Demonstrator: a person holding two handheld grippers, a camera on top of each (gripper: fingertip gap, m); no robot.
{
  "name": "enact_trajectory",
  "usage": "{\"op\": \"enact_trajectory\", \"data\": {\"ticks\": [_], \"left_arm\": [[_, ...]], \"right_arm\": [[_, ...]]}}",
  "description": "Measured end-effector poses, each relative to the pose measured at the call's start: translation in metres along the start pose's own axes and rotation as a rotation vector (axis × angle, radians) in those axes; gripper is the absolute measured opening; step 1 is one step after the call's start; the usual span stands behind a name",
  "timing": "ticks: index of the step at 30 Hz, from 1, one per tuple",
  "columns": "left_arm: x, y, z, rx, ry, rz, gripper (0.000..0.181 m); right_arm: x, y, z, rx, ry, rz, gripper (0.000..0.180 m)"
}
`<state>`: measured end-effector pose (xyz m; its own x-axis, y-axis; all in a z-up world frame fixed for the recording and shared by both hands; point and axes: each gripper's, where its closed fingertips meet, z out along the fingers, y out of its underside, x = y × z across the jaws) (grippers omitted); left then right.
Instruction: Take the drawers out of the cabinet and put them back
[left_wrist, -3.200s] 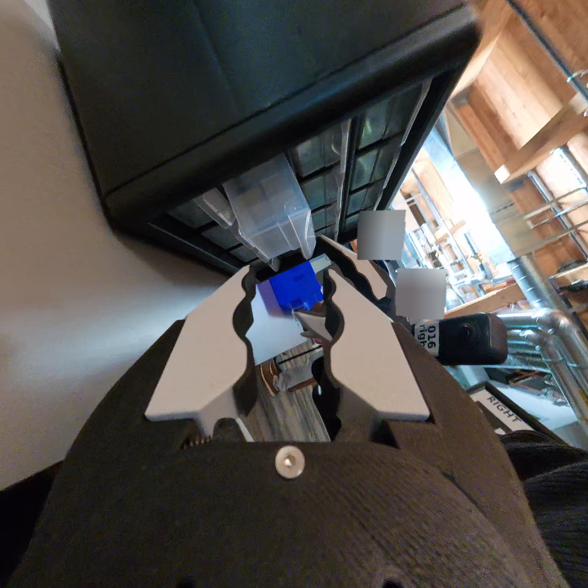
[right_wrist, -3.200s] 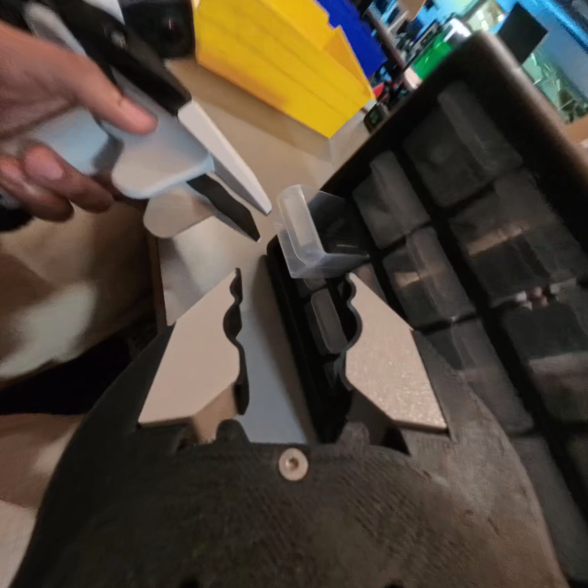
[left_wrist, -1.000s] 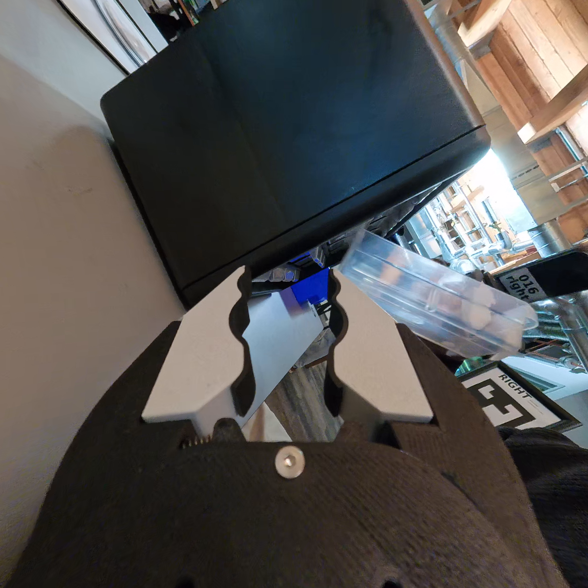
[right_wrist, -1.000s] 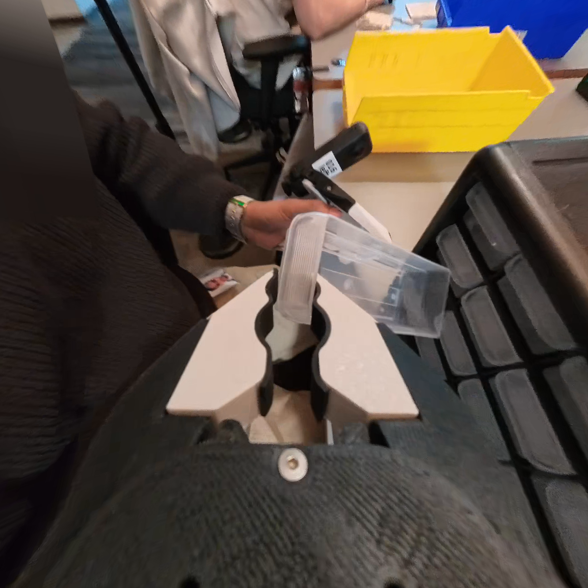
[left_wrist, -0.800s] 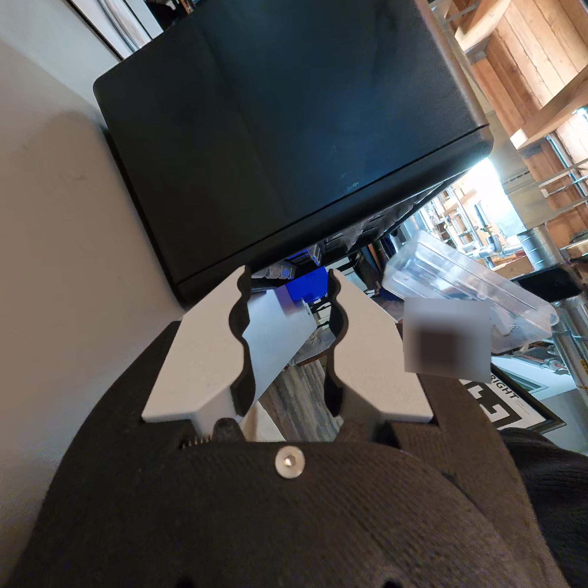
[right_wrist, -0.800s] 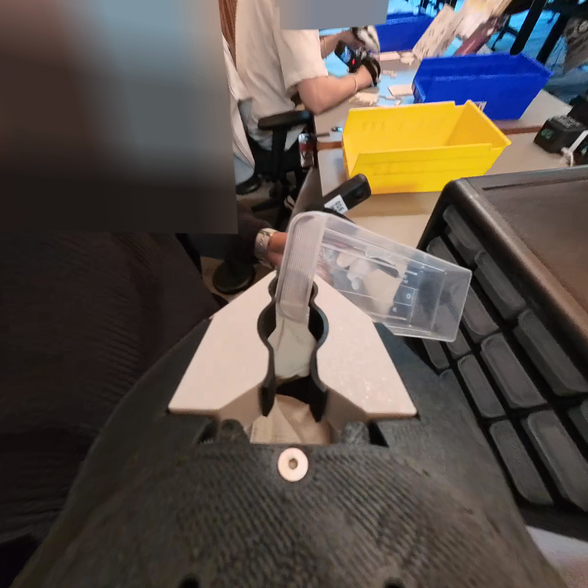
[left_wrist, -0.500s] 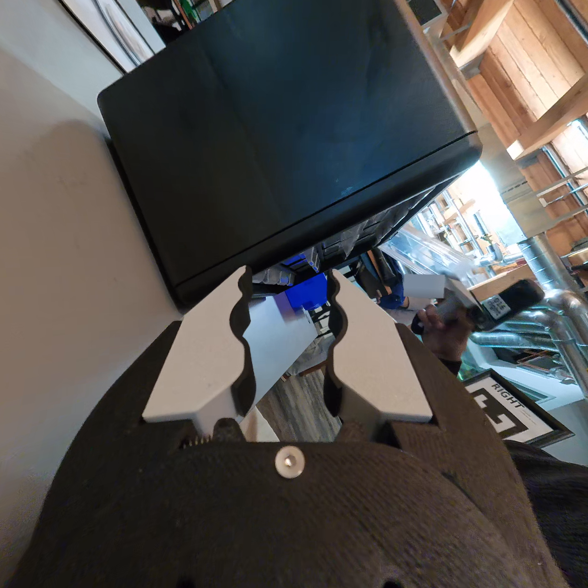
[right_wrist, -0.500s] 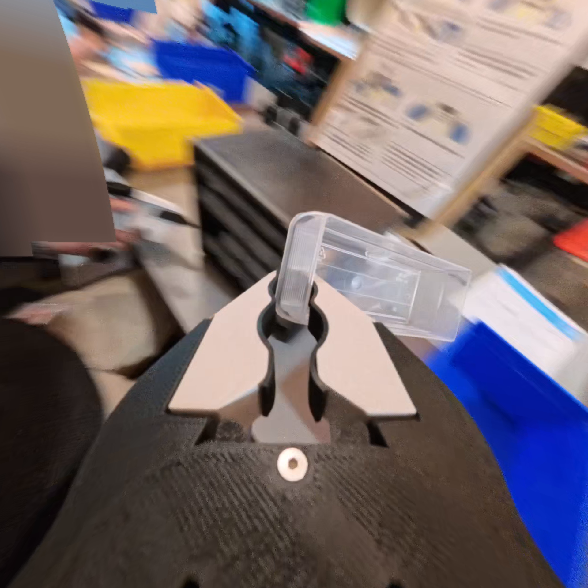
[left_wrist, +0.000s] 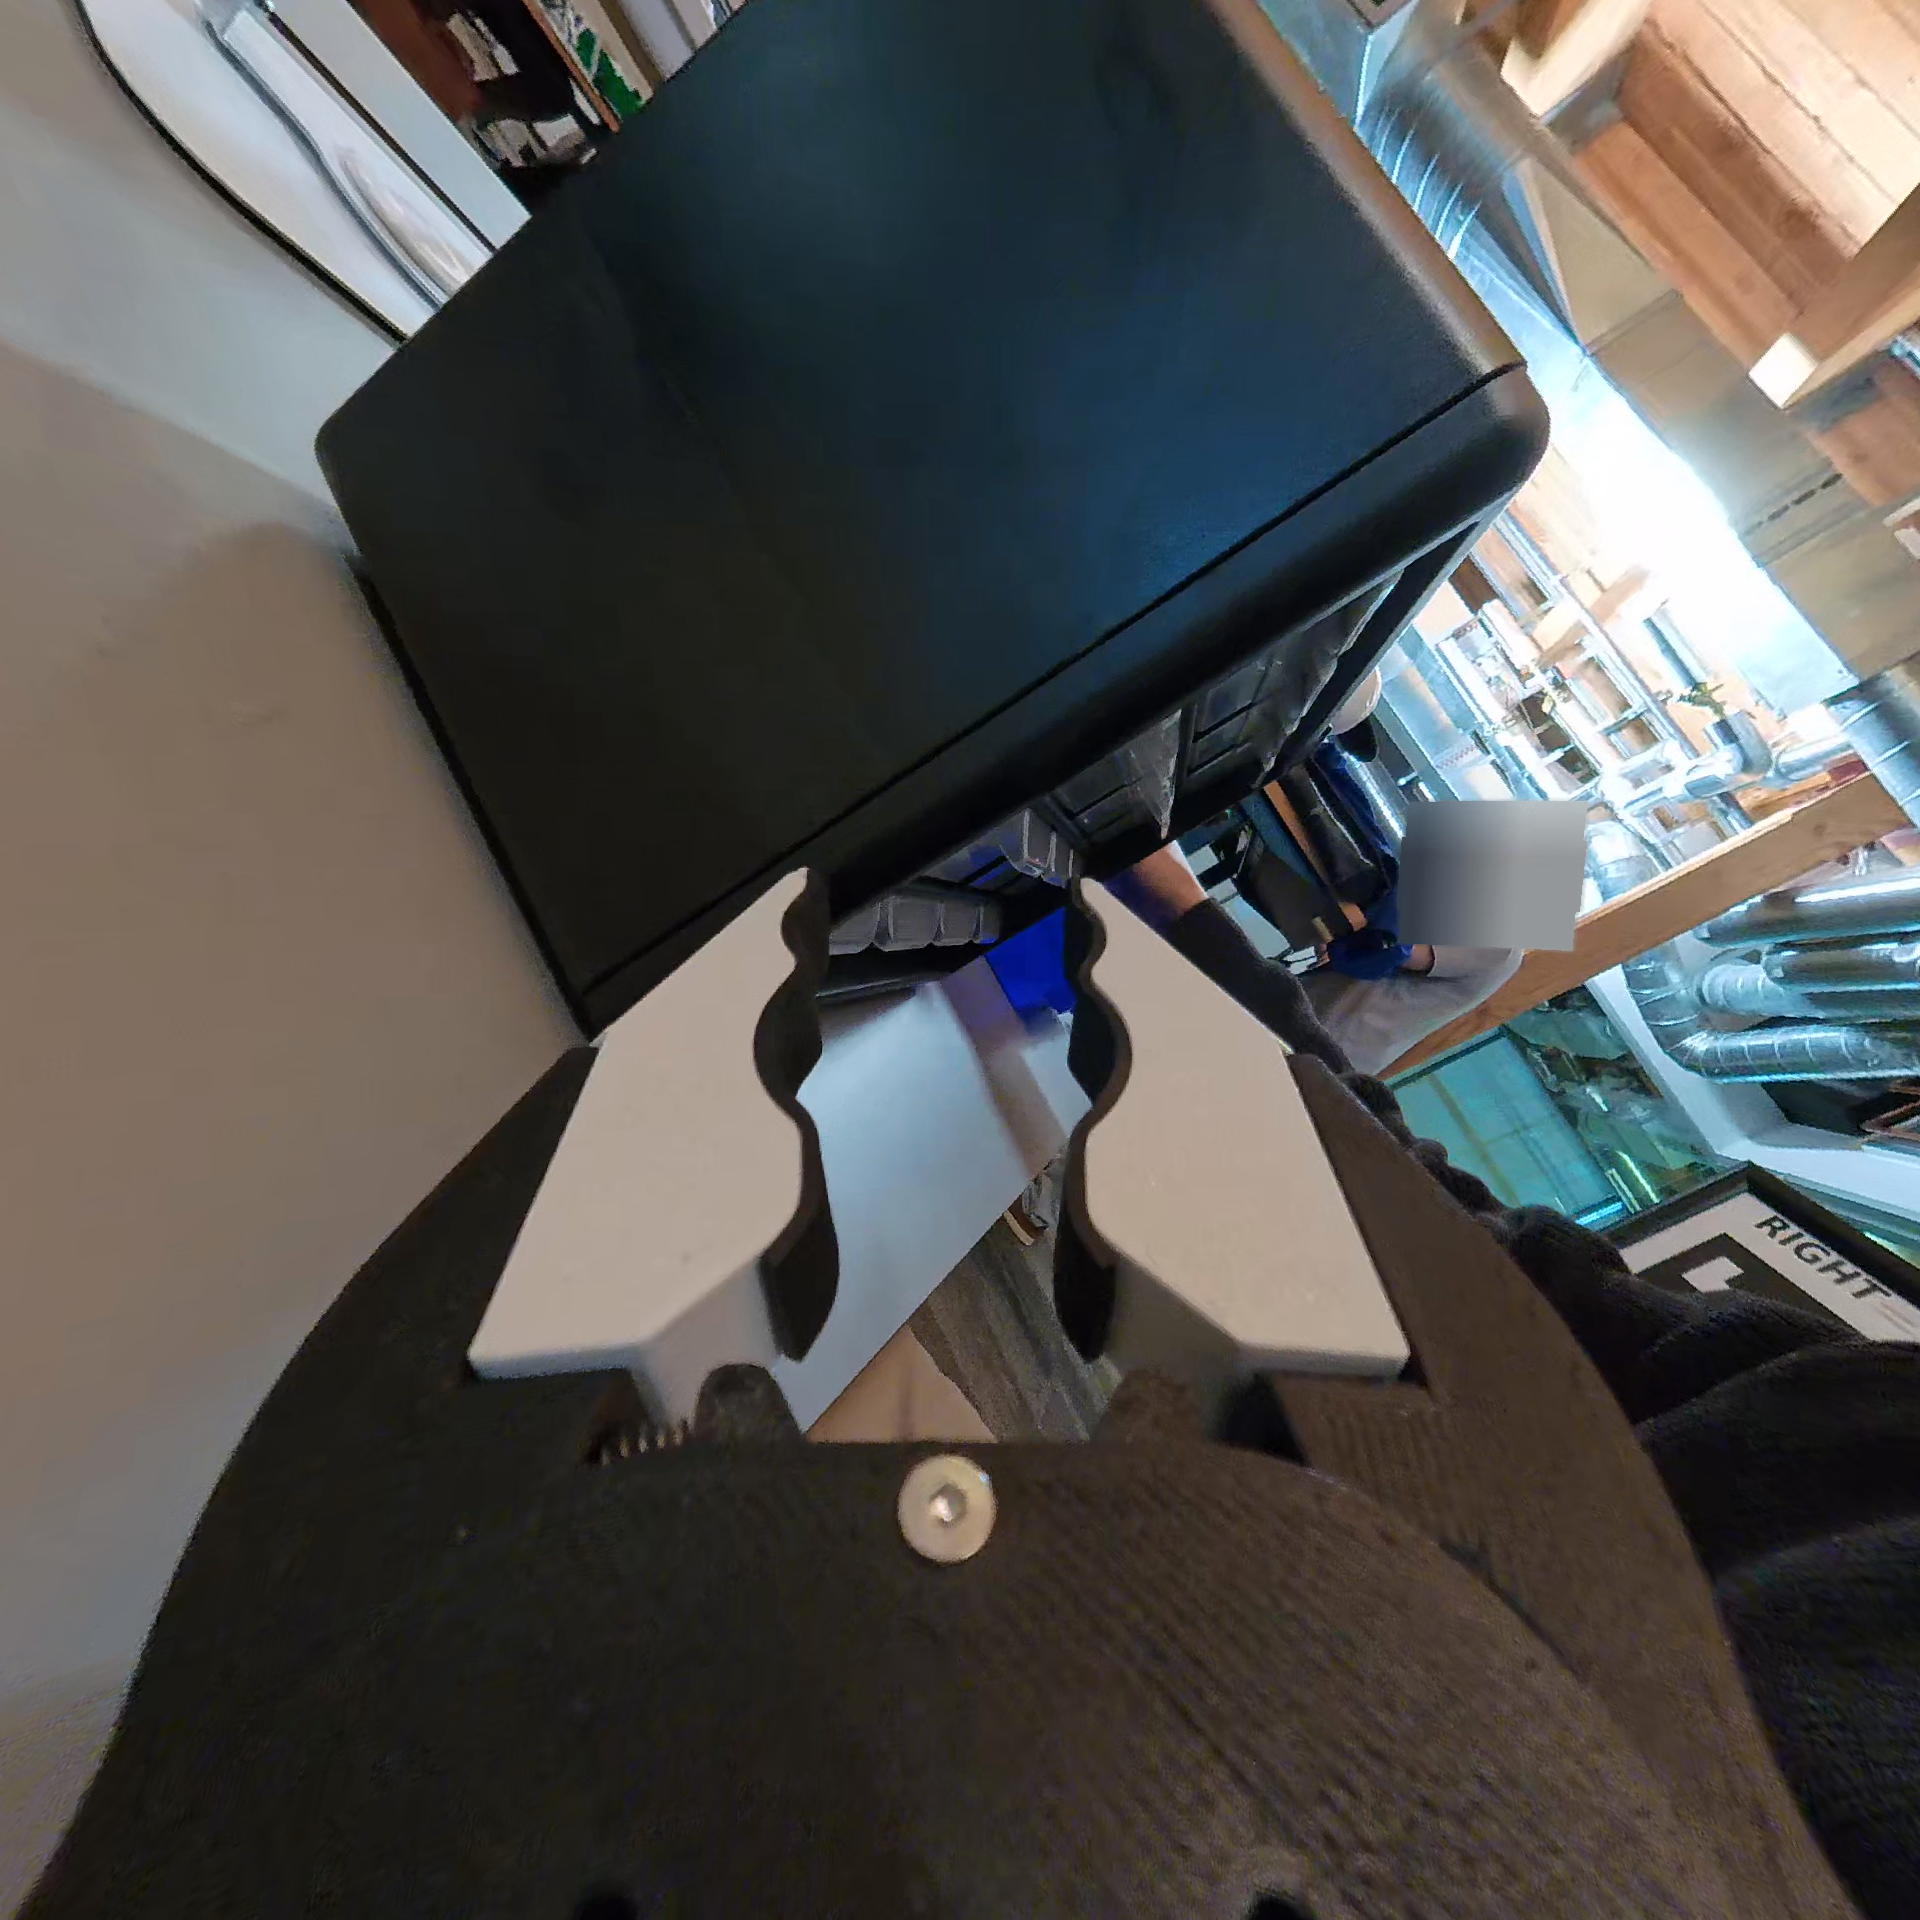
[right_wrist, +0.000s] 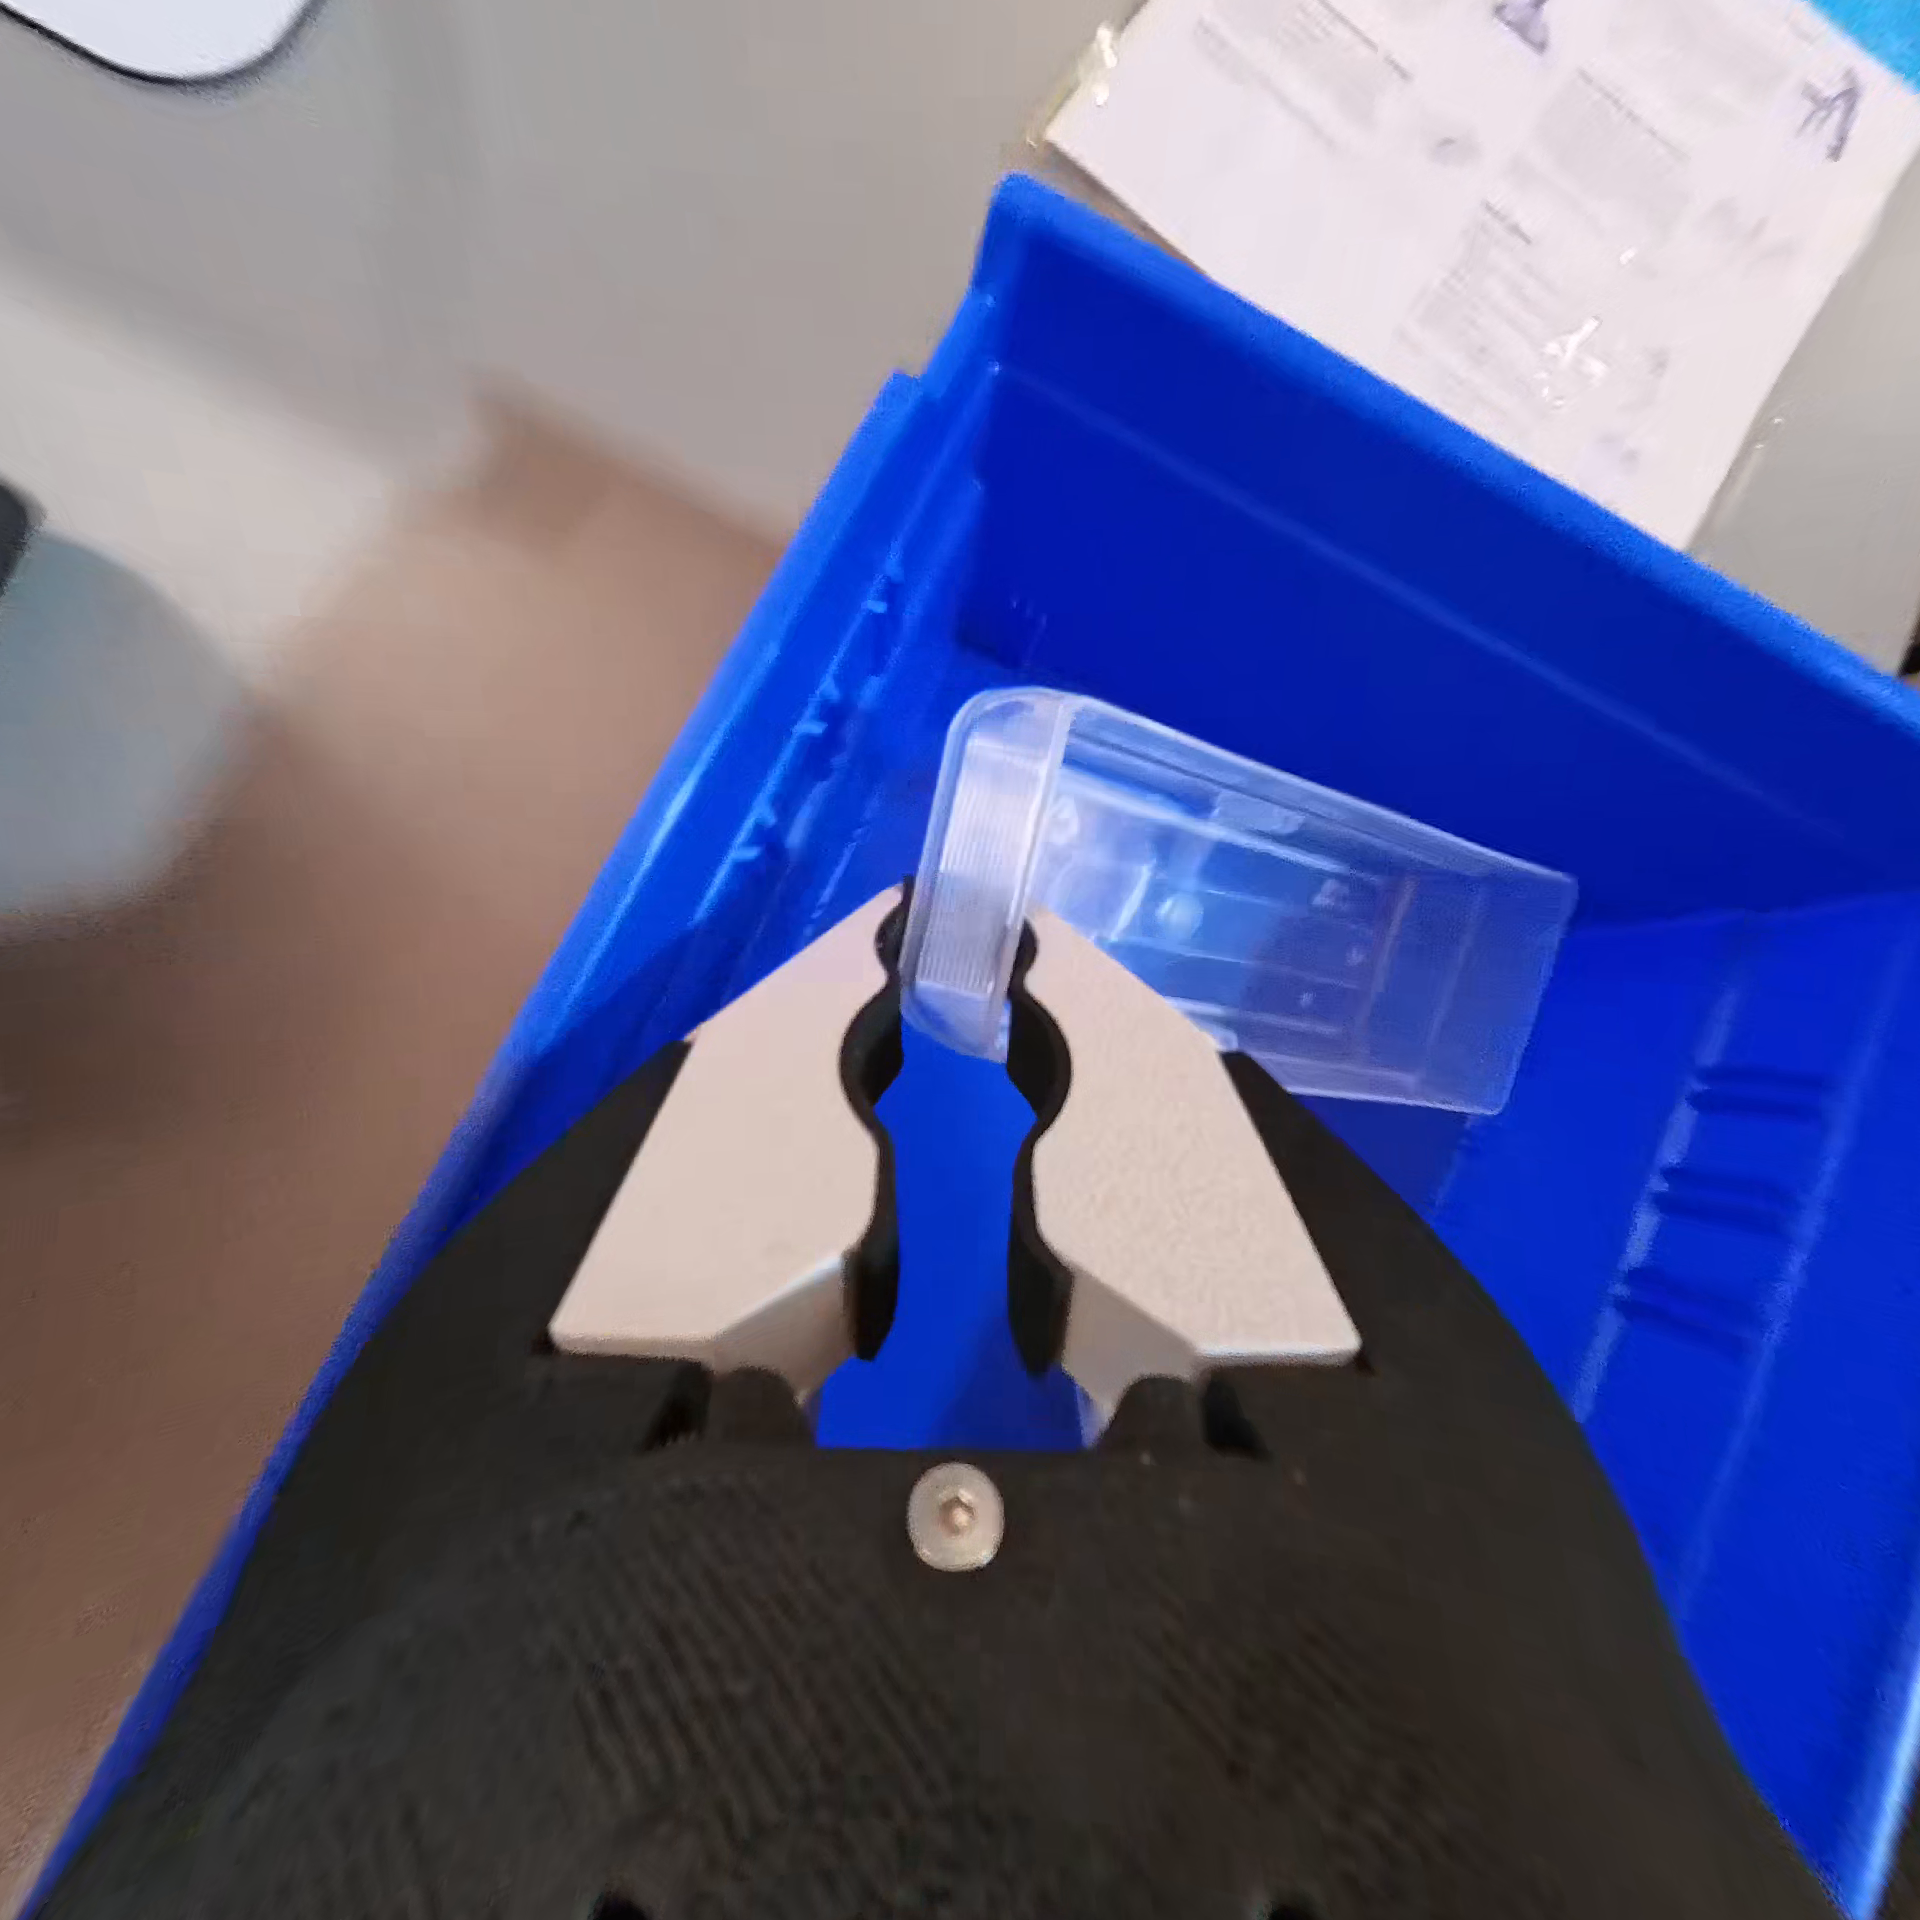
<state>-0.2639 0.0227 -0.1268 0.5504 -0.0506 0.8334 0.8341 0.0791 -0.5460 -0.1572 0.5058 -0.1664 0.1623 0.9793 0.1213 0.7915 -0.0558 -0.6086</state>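
My right gripper (right_wrist: 961, 935) is shut on the front handle of a clear plastic drawer (right_wrist: 1257, 914) and holds it tilted over the inside of a blue bin (right_wrist: 1351, 582). The drawer looks empty. My left gripper (left_wrist: 945, 904) is open and empty, beside the side wall of the black drawer cabinet (left_wrist: 914, 436). The cabinet's front with several small clear drawers (left_wrist: 1226, 727) shows only at a steep angle past its right edge. The cabinet is out of sight in the right wrist view.
The cabinet stands on a pale table (left_wrist: 208, 831). A printed paper sheet (right_wrist: 1538, 208) lies behind the blue bin. A person in blue (left_wrist: 1361, 862) is in the background beyond the cabinet. A dark sleeve (left_wrist: 1766, 1455) fills the lower right of the left wrist view.
My right gripper took the clear drawer out of the cabinet, swung it away to the right and now holds it over the blue bin. My left gripper stayed open beside the cabinet.
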Motion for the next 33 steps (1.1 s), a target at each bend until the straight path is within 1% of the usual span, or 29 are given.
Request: {"op": "enact_trajectory", "data": {"ticks": [1,5,9,11,13,16,18,21,22,23,25,27,29,31,33], "left_arm": [[-0.001,0.0,0.0,0.0,0.0,-0.001,0.042],[0.0,0.001,0.001,-0.01,-0.001,0.014,0.042],[0.001,0.001,0.002,-0.018,0.004,0.02,0.042],[0.001,0.001,0.001,-0.015,0.006,0.02,0.042],[0.002,-0.001,0.0,-0.011,0.006,0.021,0.042],[0.004,-0.003,-0.001,0.003,0.005,0.034,0.042],[0.006,-0.005,-0.002,0.007,0.001,0.061,0.042],[0.015,-0.009,-0.003,0.034,-0.006,0.137,0.044],[0.022,-0.011,-0.004,0.046,0.007,0.176,0.049],[0.031,-0.012,-0.005,0.057,0.031,0.221,0.056],[0.048,-0.014,-0.006,0.065,0.046,0.343,0.061],[0.06,-0.009,-0.005,0.058,0.016,0.512,0.062],[0.066,0.002,0.0,0.027,-0.026,0.669,0.061],[0.07,0.019,0.009,-0.019,-0.048,0.762,0.053],[0.066,0.033,0.019,-0.044,-0.072,0.738,0.041]], "right_arm": [[0.004,-0.001,0.007,-0.017,0.011,-0.008,0.013],[0.009,-0.01,0.023,-0.061,0.031,-0.051,0.016],[0.012,-0.01,0.034,-0.105,0.064,-0.058,0.02],[0.016,-0.007,0.036,-0.118,0.085,-0.041,0.031],[0.019,-0.009,0.032,-0.093,0.092,-0.02,0.042],[0.02,-0.026,0.008,0.048,0.096,0.022,0.042],[0.017,-0.037,-0.012,0.15,0.081,0.067,0.046],[0.008,-0.051,-0.051,0.282,0.073,0.106,0.05],[0.001,-0.056,-0.067,0.335,0.069,0.11,0.05],[-0.009,-0.062,-0.084,0.392,0.058,0.11,0.049],[-0.042,-0.071,-0.121,0.519,-0.003,0.115,0.045],[-0.088,-0.077,-0.157,0.67,-0.106,0.121,0.036],[-0.138,-0.075,-0.184,0.797,-0.215,0.119,0.029],[-0.186,-0.065,-0.194,0.868,-0.311,0.113,0.027],[-0.228,-0.051,-0.186,0.881,-0.372,0.095,0.027]]}}
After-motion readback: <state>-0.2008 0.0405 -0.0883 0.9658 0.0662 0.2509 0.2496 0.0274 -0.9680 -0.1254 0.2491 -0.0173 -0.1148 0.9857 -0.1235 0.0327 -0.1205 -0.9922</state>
